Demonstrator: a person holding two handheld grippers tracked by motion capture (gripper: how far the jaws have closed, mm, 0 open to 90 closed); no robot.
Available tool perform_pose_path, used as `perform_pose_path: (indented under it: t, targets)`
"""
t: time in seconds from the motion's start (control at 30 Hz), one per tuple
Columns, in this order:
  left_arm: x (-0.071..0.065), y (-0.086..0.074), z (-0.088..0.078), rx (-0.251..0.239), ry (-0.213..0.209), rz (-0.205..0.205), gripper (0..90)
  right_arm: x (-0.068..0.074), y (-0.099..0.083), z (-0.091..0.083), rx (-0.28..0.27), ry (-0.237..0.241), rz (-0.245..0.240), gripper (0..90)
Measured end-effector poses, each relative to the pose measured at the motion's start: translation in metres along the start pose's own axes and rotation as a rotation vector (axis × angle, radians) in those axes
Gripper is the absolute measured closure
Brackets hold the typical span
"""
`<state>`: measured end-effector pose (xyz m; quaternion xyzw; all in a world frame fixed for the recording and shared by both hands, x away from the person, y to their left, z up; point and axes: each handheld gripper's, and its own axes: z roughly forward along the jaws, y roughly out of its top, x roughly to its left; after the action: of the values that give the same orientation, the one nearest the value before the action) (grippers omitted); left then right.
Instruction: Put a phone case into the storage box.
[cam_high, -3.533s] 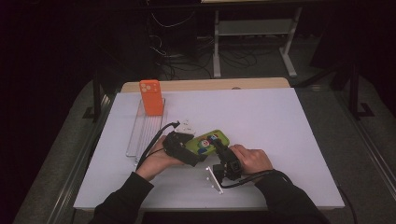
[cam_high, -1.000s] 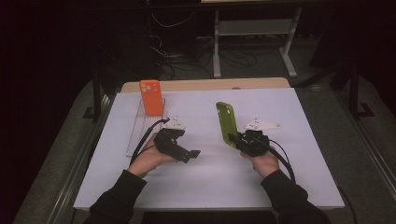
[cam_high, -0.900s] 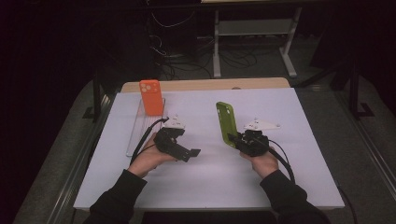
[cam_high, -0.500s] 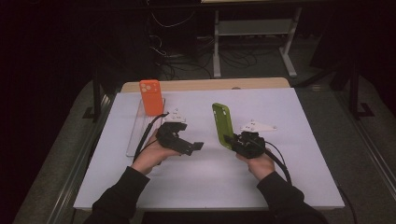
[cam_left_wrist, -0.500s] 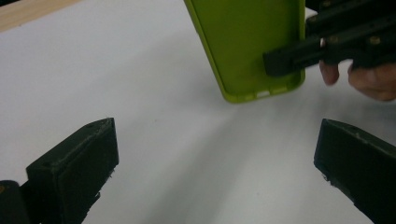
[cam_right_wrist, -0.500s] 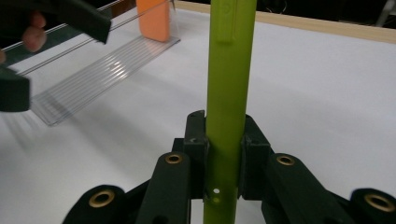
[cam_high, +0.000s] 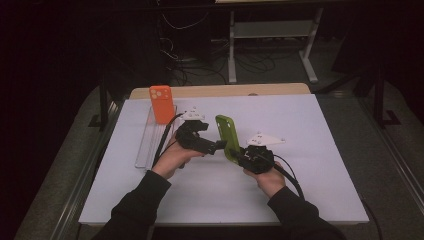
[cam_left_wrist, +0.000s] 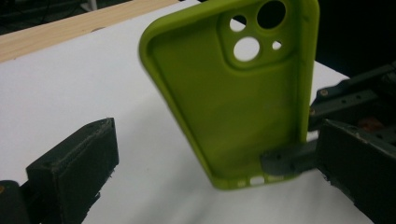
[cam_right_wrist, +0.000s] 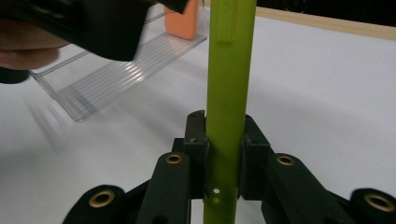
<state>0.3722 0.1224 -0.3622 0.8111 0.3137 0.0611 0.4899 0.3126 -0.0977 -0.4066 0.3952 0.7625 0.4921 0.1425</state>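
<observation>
- A clear ribbed plastic rack (cam_high: 149, 142) lies on the white table (cam_high: 320, 150) at about nine o'clock of the middle; its slots run along the table's left side.
- An orange rubbery phone case (cam_high: 162, 103) stands upright in the far end of that rack, camera holes at its top corner; the near slots hold nothing I can see.
- A lime-green soft phone case (cam_high: 228, 137) is held upright near the table's centre, off the rack and well apart from the orange one.
- The right gripper (cam_high: 250, 157) pinches the green case's bottom end: in the right gripper view (cam_right_wrist: 223, 158) both black pads press on the two faces of the case (cam_right_wrist: 229, 84), seen edge-on.
- The right hand (cam_high: 267, 180) comes in from five o'clock, its gripper pointing toward ten o'clock.
- The left gripper (cam_high: 212, 146) sits just at nine o'clock of the green case, held by the left hand (cam_high: 172, 157), forearm rising from seven o'clock.
- In the left gripper view its jaws stand spread wide, the case's hollow inner side (cam_left_wrist: 233, 98) between them, neither pad visibly touching it.
</observation>
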Motion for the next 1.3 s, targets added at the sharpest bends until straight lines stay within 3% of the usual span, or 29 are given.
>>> perform_pose_path:
  t: [0.17,0.2,0.3,0.53,0.7,0.87,1.1,1.3]
  targets:
    - [0.000,0.004,0.008,-0.030,-0.037,-0.005,0.0,0.004,0.001,0.001,-0.009,0.019,-0.011,75.8]
    - [0.000,0.006,0.009,-0.032,-0.041,0.012,0.0,0.005,0.001,0.002,-0.007,0.020,-0.012,75.7]
    - [-0.004,0.009,0.012,-0.023,-0.047,0.006,0.0,0.007,0.001,0.003,-0.008,0.022,-0.014,75.8]
    - [-0.006,0.008,0.018,-0.037,-0.041,-0.006,0.0,0.008,0.000,0.003,-0.011,0.014,-0.017,75.8]
    - [-0.005,0.008,0.017,-0.061,-0.035,-0.032,7.0,0.008,0.000,0.003,-0.009,0.003,-0.029,75.8]
    - [-0.006,0.006,0.017,-0.060,-0.016,-0.014,7.9,0.009,-0.001,0.003,-0.003,0.005,-0.030,75.8]
    - [-0.006,0.005,0.016,-0.079,-0.036,-0.035,11.0,0.009,-0.001,0.002,-0.004,-0.012,-0.054,75.7]
    - [-0.010,0.006,0.013,-0.085,-0.024,-0.016,12.3,0.012,-0.001,0.001,0.008,-0.008,-0.055,75.3]
